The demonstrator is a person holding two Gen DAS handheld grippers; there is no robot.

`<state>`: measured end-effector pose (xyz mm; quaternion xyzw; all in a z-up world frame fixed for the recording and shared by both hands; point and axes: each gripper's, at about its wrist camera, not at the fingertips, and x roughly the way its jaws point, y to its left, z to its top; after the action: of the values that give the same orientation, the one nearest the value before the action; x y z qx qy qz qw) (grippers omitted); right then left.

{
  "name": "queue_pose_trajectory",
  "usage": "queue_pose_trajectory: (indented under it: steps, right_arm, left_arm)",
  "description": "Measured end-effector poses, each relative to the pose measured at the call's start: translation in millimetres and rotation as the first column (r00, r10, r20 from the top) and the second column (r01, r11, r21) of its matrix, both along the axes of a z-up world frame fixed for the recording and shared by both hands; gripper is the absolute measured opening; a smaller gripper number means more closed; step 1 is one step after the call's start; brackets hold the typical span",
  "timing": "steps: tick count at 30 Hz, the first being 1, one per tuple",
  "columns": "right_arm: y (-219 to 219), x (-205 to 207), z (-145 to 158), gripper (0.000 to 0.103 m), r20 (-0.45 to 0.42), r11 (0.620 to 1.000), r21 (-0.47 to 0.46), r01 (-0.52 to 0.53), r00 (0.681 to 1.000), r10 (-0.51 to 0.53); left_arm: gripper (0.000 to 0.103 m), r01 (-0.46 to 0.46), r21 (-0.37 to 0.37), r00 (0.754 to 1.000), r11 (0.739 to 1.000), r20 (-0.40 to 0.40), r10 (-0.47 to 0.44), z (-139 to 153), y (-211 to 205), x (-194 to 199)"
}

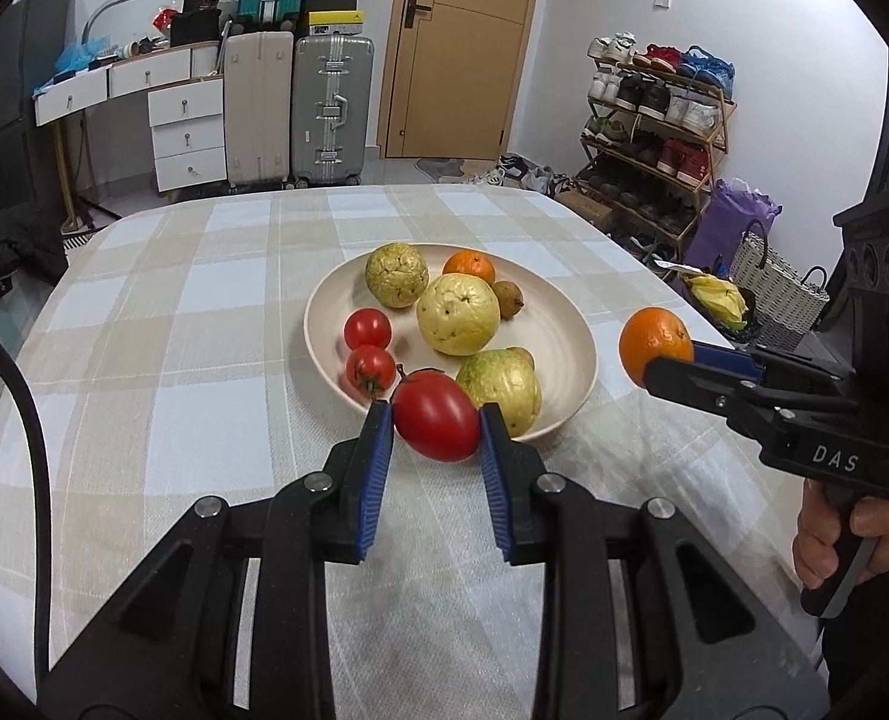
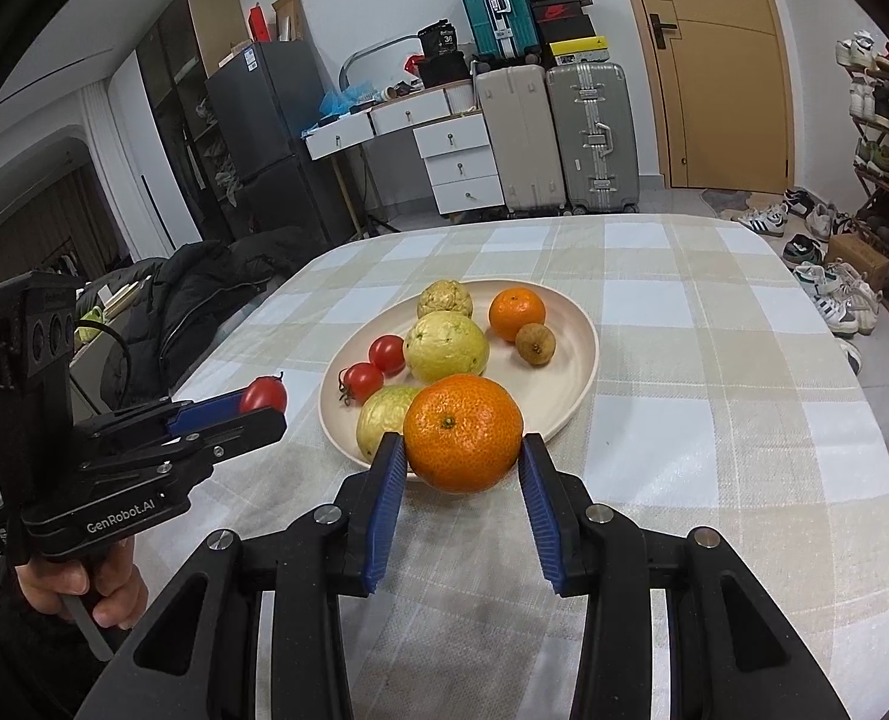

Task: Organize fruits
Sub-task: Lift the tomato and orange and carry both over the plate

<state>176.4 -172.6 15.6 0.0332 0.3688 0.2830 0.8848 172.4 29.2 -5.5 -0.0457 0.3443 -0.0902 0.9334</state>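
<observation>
My left gripper point(image 1: 436, 420) is shut on a red tomato point(image 1: 436, 423) and holds it just above the near rim of a cream plate point(image 1: 564, 324). My right gripper point(image 2: 463, 450) is shut on an orange point(image 2: 463, 432) near the plate's point(image 2: 570, 354) front rim. The plate holds three guavas point(image 1: 457, 315), two small tomatoes point(image 1: 367, 328), another orange point(image 1: 469, 270) and a small brown fruit point(image 1: 508, 299). In the left wrist view the right gripper point(image 1: 654, 369) with its orange point(image 1: 654, 343) is to the right of the plate. In the right wrist view the left gripper point(image 2: 264, 405) with the tomato point(image 2: 264, 394) is left of the plate.
The plate sits on a table with a beige checked cloth point(image 1: 204, 312). Behind it stand suitcases point(image 1: 333, 108), a white drawer desk point(image 1: 186, 120), a wooden door point(image 1: 462, 48) and a shoe rack point(image 1: 660, 120). A dark jacket point(image 2: 204, 288) lies beside the table's left edge.
</observation>
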Motion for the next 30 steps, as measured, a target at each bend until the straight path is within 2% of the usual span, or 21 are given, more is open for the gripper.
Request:
queue_pose_trajectory:
  steps: [17,30]
  right_arm:
    - [3,14,-2,0.039,0.004,1.000,-0.001,0.009,1.000,-0.009]
    - [5,35,-15,0.040,-0.025,0.999,0.001,0.038,0.999,-0.038]
  left_arm:
    - [0.026,-0.020,0.017,1.000,1.000,-0.022,0.020,-16,1,42]
    - [0.026,-0.026,0.020,0.999,0.999,-0.036,0.026,-25,1,57]
